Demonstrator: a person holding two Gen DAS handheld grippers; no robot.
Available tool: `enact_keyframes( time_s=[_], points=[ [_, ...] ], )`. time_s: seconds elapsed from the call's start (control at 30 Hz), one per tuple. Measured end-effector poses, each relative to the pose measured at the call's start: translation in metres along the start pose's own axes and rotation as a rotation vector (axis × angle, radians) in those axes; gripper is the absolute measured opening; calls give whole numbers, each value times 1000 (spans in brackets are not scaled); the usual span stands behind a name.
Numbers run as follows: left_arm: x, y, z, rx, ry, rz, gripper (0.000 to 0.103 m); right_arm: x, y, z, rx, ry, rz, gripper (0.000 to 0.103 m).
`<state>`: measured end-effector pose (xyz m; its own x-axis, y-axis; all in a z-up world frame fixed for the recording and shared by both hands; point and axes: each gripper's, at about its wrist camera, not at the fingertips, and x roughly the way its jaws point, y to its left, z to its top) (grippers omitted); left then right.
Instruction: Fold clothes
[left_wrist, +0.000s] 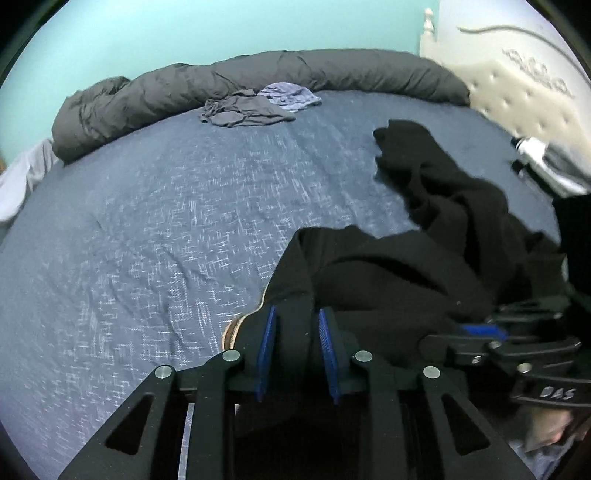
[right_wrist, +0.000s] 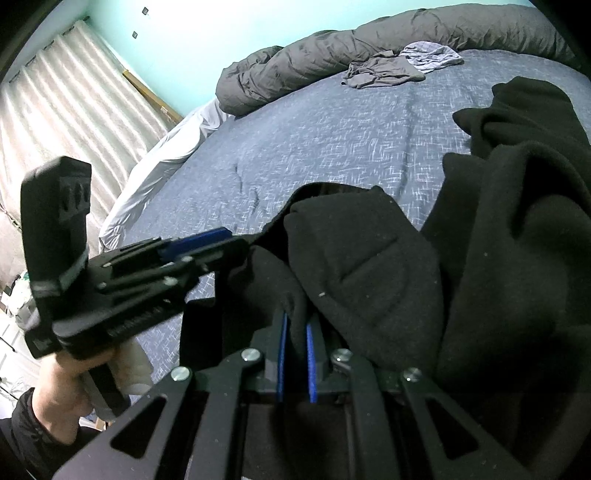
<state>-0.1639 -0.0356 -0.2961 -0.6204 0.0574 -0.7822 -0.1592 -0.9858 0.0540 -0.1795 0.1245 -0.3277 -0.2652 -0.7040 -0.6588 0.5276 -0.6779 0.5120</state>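
Note:
A black fleece garment (left_wrist: 424, 280) lies bunched on the blue patterned bed sheet (left_wrist: 147, 221), lifted at its near edge. In the left wrist view my left gripper (left_wrist: 297, 332) has a thick fold of this garment filling the gap between its blue pads (left_wrist: 266, 347). The right gripper (left_wrist: 480, 332) shows at the right edge, against the same cloth. In the right wrist view my right gripper (right_wrist: 295, 332) is shut on a narrow fold of the black garment (right_wrist: 369, 266). The left gripper (right_wrist: 229, 240), in a person's hand (right_wrist: 66, 391), grips the cloth's edge to the left.
A crumpled grey garment (left_wrist: 243, 110) and a pale blue one (left_wrist: 291, 94) lie at the bed's far side, against a rolled grey duvet (left_wrist: 258, 74). A cream tufted headboard (left_wrist: 517, 92) stands at the right. Striped curtains (right_wrist: 74, 110) hang past the bed's left edge.

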Motion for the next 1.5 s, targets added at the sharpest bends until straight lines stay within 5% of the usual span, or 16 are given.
enact_keyframes(
  time_s=[0.37,0.63,0.9,1.17,1.33,1.5],
  points=[
    [-5,-9,-4,61,19,-31,33,0,-1,0,1,1,2,8],
    [4,-7,-8,115,24,54,33,2,-1,0,1,3,3,8],
    [1,-10,-7,177,-15,169,9,2,-2,0,-1,2,7,8],
    [9,42,-12,-17,23,133,3,2,0,-1,2,1,8,8],
    [18,81,-20,-236,54,-14,3,0,0,-1,1,0,16,8],
    [5,95,-21,-329,23,-117,3,-12,3,1,-14,-27,33,8]
  ],
)
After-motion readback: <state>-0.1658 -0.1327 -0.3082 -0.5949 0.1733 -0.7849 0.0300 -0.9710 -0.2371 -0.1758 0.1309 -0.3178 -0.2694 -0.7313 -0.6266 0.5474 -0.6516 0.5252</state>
